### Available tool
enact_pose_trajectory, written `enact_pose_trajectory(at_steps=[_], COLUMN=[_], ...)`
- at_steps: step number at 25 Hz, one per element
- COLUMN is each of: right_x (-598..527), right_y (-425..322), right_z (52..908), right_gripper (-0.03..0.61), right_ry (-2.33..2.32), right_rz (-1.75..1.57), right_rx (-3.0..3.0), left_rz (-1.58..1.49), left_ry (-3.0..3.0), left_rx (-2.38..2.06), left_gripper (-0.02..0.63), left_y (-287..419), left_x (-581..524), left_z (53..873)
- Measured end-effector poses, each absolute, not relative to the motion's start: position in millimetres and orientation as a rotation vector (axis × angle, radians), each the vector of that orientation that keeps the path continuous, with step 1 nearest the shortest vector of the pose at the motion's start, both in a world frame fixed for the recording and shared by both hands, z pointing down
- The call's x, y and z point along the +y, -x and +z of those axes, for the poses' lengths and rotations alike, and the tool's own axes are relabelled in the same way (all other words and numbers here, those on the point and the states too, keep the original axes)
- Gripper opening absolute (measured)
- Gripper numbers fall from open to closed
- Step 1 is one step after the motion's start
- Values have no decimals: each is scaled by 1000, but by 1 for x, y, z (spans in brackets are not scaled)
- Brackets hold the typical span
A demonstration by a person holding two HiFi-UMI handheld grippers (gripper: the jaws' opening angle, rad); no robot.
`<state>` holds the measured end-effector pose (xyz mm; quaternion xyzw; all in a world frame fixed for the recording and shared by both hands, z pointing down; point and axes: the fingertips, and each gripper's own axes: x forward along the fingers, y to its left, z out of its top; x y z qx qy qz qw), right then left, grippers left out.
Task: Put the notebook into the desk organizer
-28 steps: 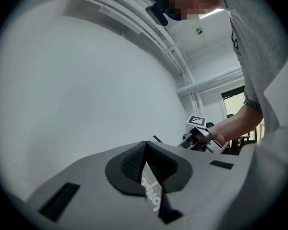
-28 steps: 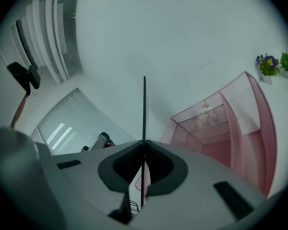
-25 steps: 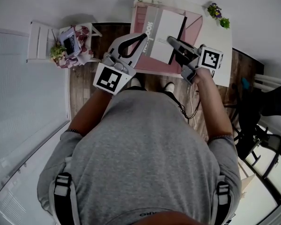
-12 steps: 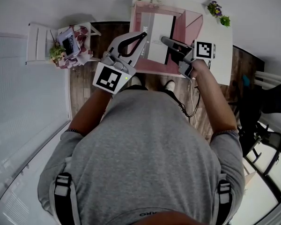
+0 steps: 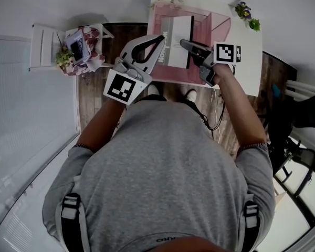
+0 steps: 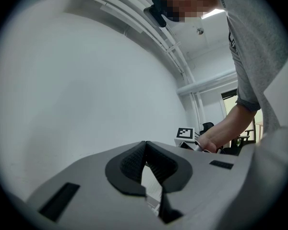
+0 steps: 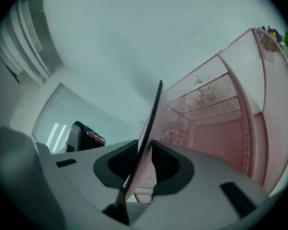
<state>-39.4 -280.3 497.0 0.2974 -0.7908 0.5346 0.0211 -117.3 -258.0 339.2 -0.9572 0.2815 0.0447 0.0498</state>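
1. Leftmost, my left gripper hangs closed and empty, its pads meeting.
2. My right gripper has just been opening, and the notebook leans loose between its pads.
3. It stands tilted inside the pink desk organizer, nearer the left wall.

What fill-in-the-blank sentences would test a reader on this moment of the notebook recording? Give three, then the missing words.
1. The white, black-spined notebook is held at the wire-mesh desk organizer, whose colour is ____.
2. The right gripper, whose jaws have just been opening, has the ____ leaning between them.
3. The left gripper has its jaws ____, with nothing between them.

Missing words: pink; notebook; shut.
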Motion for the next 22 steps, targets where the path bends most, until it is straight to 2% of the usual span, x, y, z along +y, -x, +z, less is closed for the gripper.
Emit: enact_pose_trajectory(at_steps=[3, 8, 17, 22], right_x=[-284, -284, -283, -283], right_y=[39, 41, 49, 51], right_z=[499, 506, 513, 517], right_gripper=[124, 223, 350, 379], right_ry=[-952, -979, -1001, -1009], right_rz=[1562, 1375, 1164, 1087], right_rx=[-2428, -2370, -2303, -2267], left_rz=[139, 144, 144, 144], left_ry=[2916, 2919, 2918, 2922], left_rx=[864, 869, 848, 849], left_gripper=[18, 18, 18, 18], left_y=[121, 125, 123, 125], left_x=[-261, -264, -266, -267], left_z=[340, 342, 340, 342])
